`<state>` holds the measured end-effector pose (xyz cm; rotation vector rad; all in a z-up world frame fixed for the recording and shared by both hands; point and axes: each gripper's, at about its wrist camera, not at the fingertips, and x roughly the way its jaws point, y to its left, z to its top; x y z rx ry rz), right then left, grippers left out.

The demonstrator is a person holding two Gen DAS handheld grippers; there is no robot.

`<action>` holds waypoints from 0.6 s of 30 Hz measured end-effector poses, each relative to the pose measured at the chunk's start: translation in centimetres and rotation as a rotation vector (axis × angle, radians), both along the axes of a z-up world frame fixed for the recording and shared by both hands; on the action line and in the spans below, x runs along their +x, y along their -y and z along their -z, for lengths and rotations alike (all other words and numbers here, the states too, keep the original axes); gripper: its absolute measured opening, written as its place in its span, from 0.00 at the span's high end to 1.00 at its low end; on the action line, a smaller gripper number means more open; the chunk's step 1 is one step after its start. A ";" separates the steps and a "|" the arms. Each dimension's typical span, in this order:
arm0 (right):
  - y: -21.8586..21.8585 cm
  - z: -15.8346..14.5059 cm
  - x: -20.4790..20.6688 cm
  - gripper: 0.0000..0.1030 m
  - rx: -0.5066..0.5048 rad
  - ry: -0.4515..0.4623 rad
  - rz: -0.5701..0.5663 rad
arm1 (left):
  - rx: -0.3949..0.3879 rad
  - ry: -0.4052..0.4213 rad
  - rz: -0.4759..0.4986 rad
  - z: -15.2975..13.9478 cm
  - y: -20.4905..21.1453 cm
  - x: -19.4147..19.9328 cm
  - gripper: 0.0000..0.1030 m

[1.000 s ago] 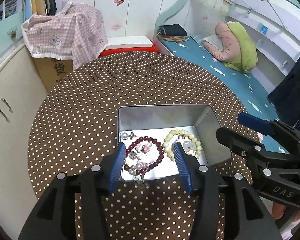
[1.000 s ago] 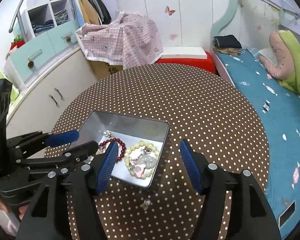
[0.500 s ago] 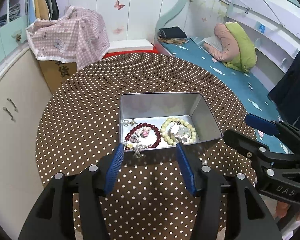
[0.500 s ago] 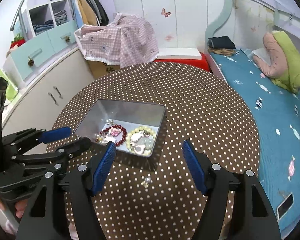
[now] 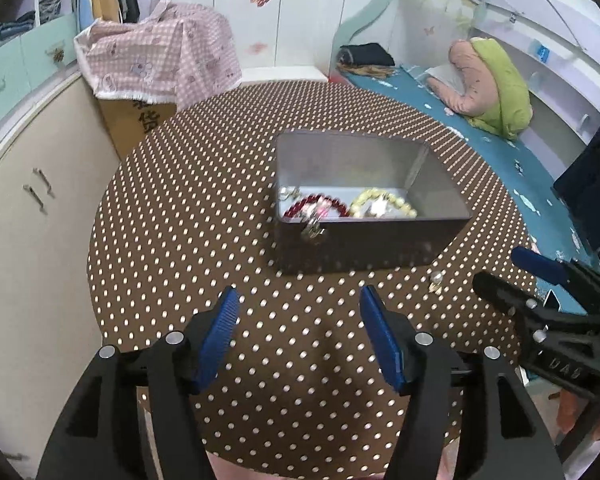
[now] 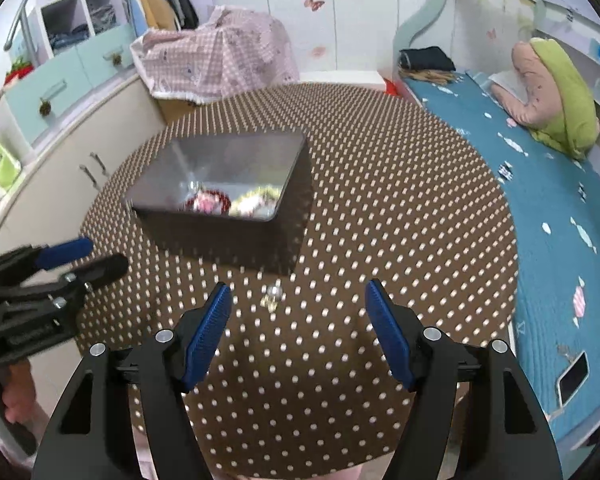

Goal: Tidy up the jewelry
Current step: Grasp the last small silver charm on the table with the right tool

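Note:
A grey metal tin [image 5: 440,184] [image 6: 168,208] stands on the round polka-dot table [image 5: 204,216] [image 6: 400,208]. Inside lie a dark red bead bracelet [image 5: 332,202] [image 6: 224,196] and a pale yellow bead bracelet [image 5: 400,202] [image 6: 256,194]. A small charm [image 5: 314,230] hangs over the tin's near rim. A loose pearl earring [image 5: 436,280] [image 6: 273,295] lies on the table in front of the tin. My left gripper [image 5: 300,320] is open and empty, well short of the tin. My right gripper [image 6: 298,316] is open and empty, just behind the earring.
A white cabinet [image 5: 28,216] stands left of the table. A bed with a blue sheet [image 6: 540,208] and a pink-green pillow [image 6: 556,92] runs along the right. A checked cloth covers a cardboard box [image 5: 160,64] beyond the table. A phone [image 6: 574,376] lies on the bed.
Both grippers have pulled back from the tin toward the table's near edge. The left gripper was over the bracelets and is now well clear. Both stay open.

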<state>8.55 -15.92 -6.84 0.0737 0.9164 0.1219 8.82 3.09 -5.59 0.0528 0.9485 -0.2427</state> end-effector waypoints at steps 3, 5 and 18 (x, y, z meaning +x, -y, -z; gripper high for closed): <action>-0.8 1.5 0.1 0.35 -0.004 -0.030 -0.017 | -0.003 -0.005 -0.019 0.1 -0.7 0.1 0.41; -1.4 2.4 0.3 0.38 -0.018 -0.042 -0.028 | -0.021 -0.016 -0.037 0.0 -1.4 0.5 0.39; -2.9 4.1 2.9 0.71 -0.009 -0.046 -0.039 | -0.026 -0.003 -0.106 -2.8 -3.1 6.4 0.35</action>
